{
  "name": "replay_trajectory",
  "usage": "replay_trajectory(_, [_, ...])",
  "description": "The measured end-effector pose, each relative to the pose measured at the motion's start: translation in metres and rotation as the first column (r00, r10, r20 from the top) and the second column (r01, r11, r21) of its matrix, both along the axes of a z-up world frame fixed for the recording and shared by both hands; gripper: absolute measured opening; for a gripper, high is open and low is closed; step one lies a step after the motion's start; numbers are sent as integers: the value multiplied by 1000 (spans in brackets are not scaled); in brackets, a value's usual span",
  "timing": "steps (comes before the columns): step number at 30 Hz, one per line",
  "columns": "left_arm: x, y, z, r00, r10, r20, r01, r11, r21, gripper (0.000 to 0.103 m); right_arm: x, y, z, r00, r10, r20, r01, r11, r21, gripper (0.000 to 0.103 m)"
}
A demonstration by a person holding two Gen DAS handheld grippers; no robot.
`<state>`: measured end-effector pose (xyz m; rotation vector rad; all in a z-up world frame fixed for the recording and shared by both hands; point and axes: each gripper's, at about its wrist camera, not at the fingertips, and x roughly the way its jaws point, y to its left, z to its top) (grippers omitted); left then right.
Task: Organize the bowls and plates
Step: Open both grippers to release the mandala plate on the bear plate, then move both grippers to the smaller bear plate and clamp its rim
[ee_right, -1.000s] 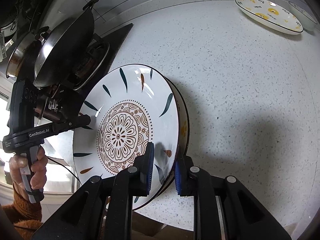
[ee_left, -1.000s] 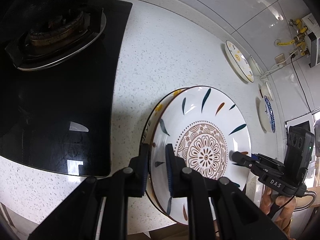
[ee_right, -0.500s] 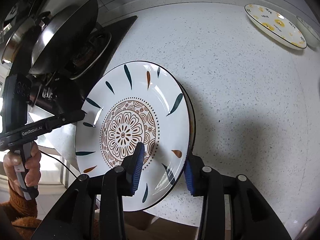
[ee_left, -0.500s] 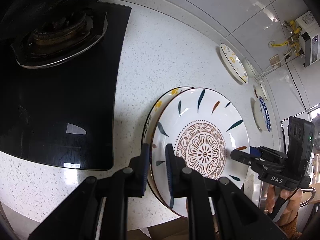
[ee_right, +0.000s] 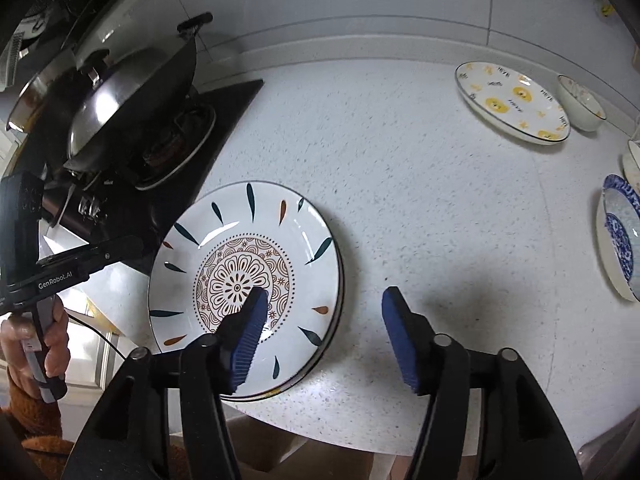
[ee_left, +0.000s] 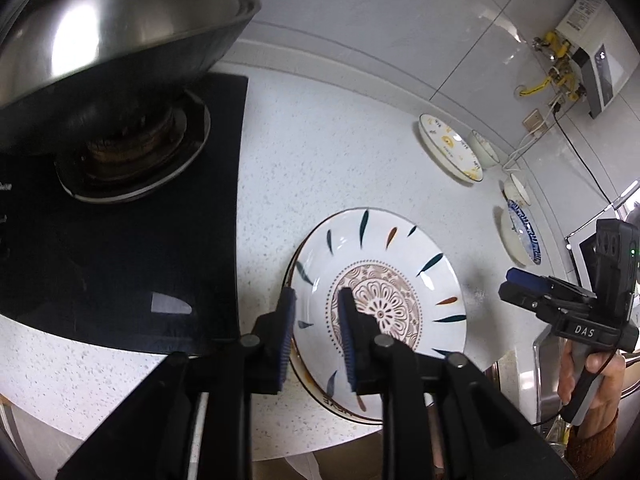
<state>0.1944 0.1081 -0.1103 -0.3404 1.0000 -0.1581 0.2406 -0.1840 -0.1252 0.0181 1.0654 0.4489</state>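
A white plate with a brown mandala and leaf marks [ee_left: 400, 264] [ee_right: 256, 236] lies on top of a second plate, whose lettered rim [ee_left: 340, 410] shows underneath. The stack rests flat on the speckled counter [ee_right: 400, 184] near its front edge. My left gripper [ee_left: 316, 304] hovers over the stack's left rim; its jaws are opening and the pads stand off the rim. My right gripper [ee_right: 325, 304] hangs above the stack's right rim. Its jaws are also opening, wide, and touch nothing. Each gripper shows in the other's view, the right gripper [ee_left: 520, 284] and the left gripper [ee_right: 132, 244].
A yellow-patterned plate [ee_left: 450, 148] [ee_right: 514, 102] and a small bowl [ee_left: 484, 148] [ee_right: 580, 102] sit at the back right. A blue-patterned dish [ee_left: 520, 232] [ee_right: 620, 248] lies further right. A lidded wok [ee_left: 112, 40] [ee_right: 132, 96] stands on the black hob [ee_left: 120, 260] to the left.
Both grippers were shut on the stack's opposite rims. Now their jaws have parted and both have lifted away, leaving the two plates on the counter.
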Motion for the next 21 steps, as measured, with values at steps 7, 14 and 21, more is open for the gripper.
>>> replay_trajectory(7, [12,-23,28,998,7,63,-10,999,48,53,4,-49,14,996,-80,33,78,995,65,69])
replay_trajectory(14, [65,-69,37,999,33,30,-32,999,-17,54,33,-110,29,988,-139,59,133,986,102,74])
replay_trajectory(21, [147,-135,31,999,43,-32,-46,993,-108,55,101,-186,52,969,-230,92,219,969,110,78])
